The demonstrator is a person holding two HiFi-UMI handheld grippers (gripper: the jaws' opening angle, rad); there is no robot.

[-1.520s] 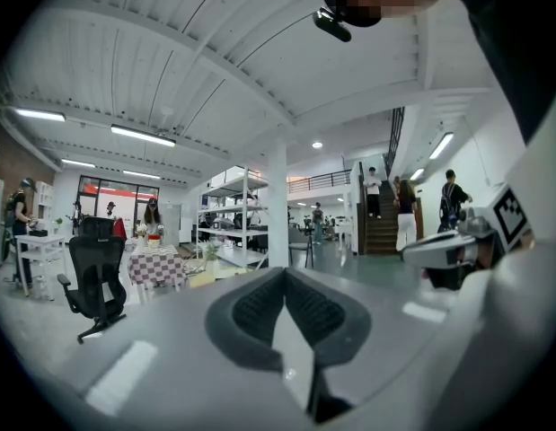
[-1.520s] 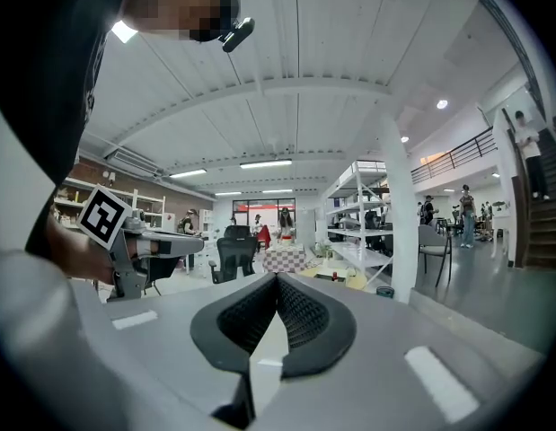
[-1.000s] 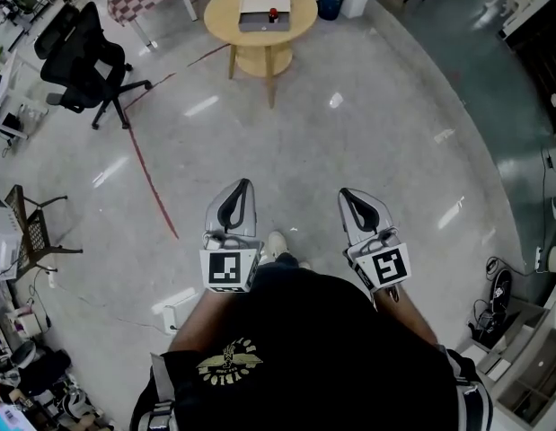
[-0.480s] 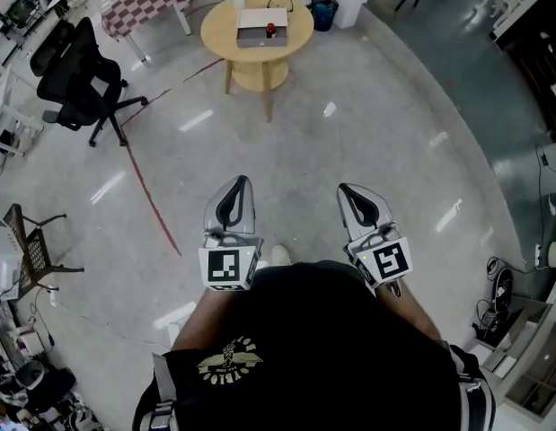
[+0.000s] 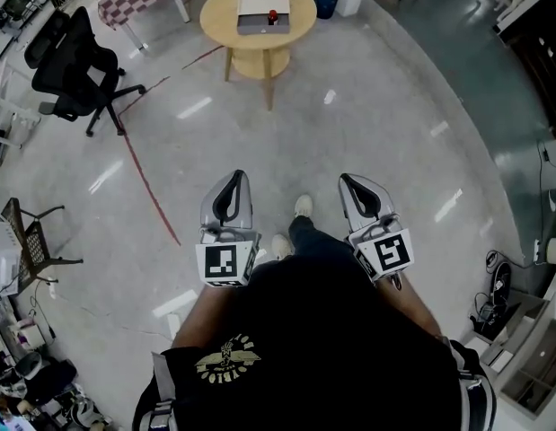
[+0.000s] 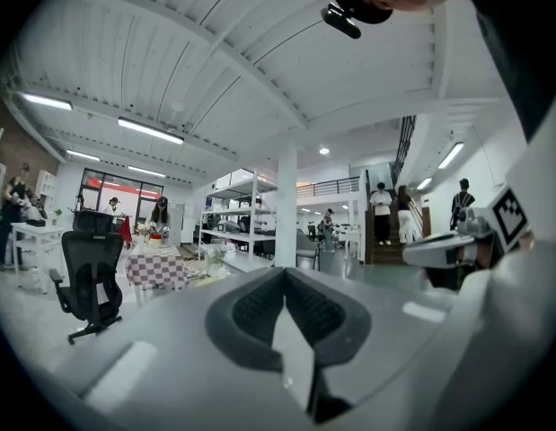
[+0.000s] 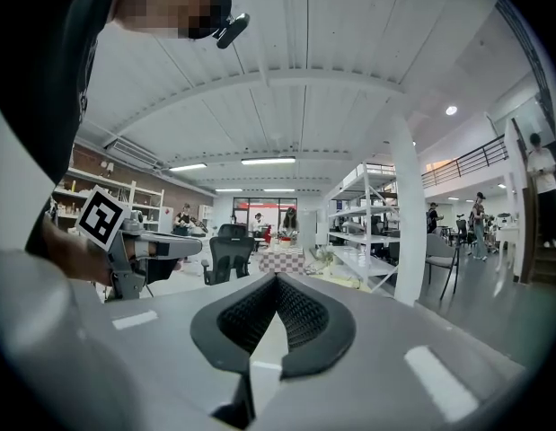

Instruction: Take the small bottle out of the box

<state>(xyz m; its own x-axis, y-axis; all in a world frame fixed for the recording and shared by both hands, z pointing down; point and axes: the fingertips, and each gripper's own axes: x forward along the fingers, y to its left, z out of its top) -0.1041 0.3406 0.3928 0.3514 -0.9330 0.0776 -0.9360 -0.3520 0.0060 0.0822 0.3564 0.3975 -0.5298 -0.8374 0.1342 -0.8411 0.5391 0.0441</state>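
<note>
Change: your foot (image 5: 302,206) has stepped ahead between the two tools, so you're walking toward bench (image 5: 219,18). Bench upper centre of frame, still well apart from you. Box (image 5: 260,7) on it untouched. Small bottle (image 5: 272,14) likely red-topped speck inside, too small to confirm. Left hand-held gripper (image 5: 234,183), right hand-held gripper (image 5: 349,187): jaws fully together, empty. Reach not yet begun.

Black shirt (image 5: 331,348) with short sleeves noted at lower centre; a gold emblem (image 5: 225,360) is printed on it. Grey straps (image 5: 161,398) are seen at both lower edges. Dark trouser leg (image 5: 309,234) and white shoes (image 5: 303,206) recorded mid-frame. Left gripper (image 5: 236,180) and right gripper (image 5: 348,181): grey shells, black ribbed pads (image 6: 251,311), each fitted with a white cube (image 5: 225,264) bearing black square markers.
</note>
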